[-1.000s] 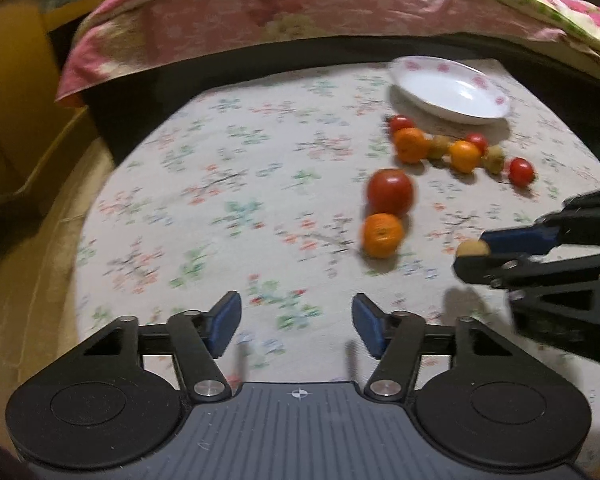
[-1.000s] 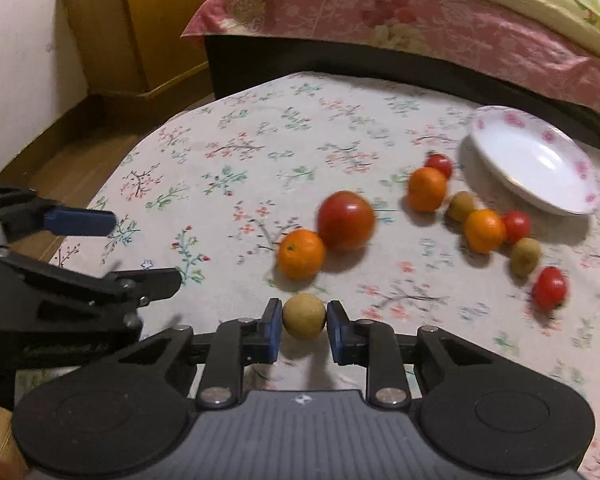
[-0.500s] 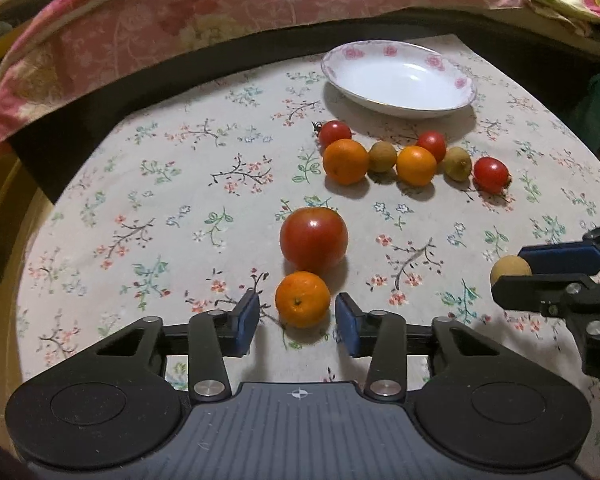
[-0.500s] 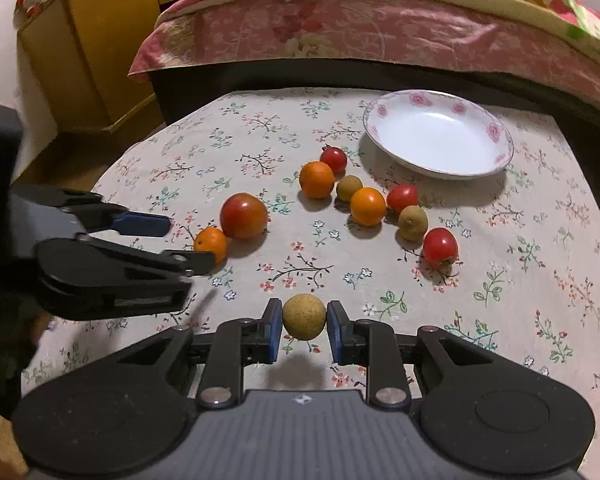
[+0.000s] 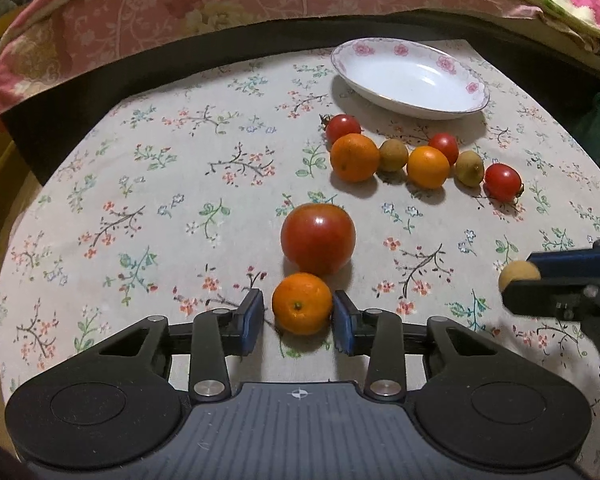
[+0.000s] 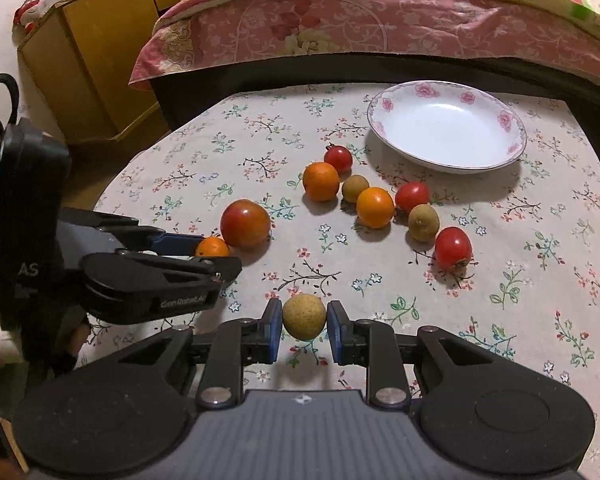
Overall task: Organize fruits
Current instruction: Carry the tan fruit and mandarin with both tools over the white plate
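your left gripper (image 5: 298,316) has just been closing around the near orange (image 5: 302,309), right pad touching, left a sliver off. your right gripper (image 6: 304,326) stays clamped on one longan (image 6: 304,317). count: three oranges, three longans, four tomatoes.

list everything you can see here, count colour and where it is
plate: 1, white with pink flowers, far side of the table, empty
big tomato: 1, red, mid table, just beyond the near orange
small tomatoes: 3, red, in the row before the plate
oranges: 2 in that row, 1 more between the left gripper's pads
brownish round fruits: 2 in the row, 1 paler one held off the table
tablecloth: 1, cream floral, over the table
bed cover: pink, behind
cabinet: yellow, far left
left gripper: jaws just been closing around the orange
right gripper: shut on the pale fruit
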The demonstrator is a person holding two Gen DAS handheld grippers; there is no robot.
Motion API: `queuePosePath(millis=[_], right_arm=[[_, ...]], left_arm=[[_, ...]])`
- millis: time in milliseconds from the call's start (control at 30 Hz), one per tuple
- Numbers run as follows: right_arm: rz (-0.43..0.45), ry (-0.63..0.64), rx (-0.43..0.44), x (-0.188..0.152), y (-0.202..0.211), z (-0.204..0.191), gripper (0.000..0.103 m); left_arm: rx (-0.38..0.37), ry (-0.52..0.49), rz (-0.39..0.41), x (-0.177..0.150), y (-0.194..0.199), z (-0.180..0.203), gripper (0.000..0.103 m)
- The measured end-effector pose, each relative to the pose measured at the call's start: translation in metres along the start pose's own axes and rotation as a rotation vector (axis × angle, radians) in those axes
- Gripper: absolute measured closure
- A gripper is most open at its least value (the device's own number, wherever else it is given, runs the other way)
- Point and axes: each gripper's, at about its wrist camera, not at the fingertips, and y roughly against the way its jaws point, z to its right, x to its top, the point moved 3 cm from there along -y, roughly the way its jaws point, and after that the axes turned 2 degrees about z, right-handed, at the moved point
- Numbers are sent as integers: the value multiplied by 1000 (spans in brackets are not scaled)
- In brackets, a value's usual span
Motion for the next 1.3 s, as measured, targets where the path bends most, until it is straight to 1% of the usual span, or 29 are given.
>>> queuePosePath(millis=[33,100,167,233,333,467,533,733,867,1000,1100,1300], right_arm=[[-2,-2,-4,0,0,1,78],[-2,-9,-14,0,1,3,78],[0,-14,-22,2,2,4,78],[1,-8,-31,3,3,4,78],[3,-14,-40,6,7,5,78],[5,-33,-61,9,7,11,78],[2,-41,-68,11,6,15,78],[17,-62,-89,26,8,25,78],[34,-67,-106,45,4,32,78],[54,-53,-121,66,-5,39,78],[60,-57,-137,79,-15,52,78],[82,-93,-167,105,-32,89,78]], left_arm=[[4,-5,-4,0,1,1,57],[1,-8,-8,0,1,2,62],[0,-10,-22,2,2,3,65],[-9,-25,-30,4,3,7,65],[-18,-44,-17,3,6,8,65],[-43,-9,-3,8,18,3,65],[-74,11,9,13,24,3,65],[-135,-2,49,42,26,15,65],[-144,-31,81,70,15,21,65],[-159,-30,93,94,1,22,65],[-161,-40,102,111,-11,25,65],[-164,-79,106,137,-32,40,65]])
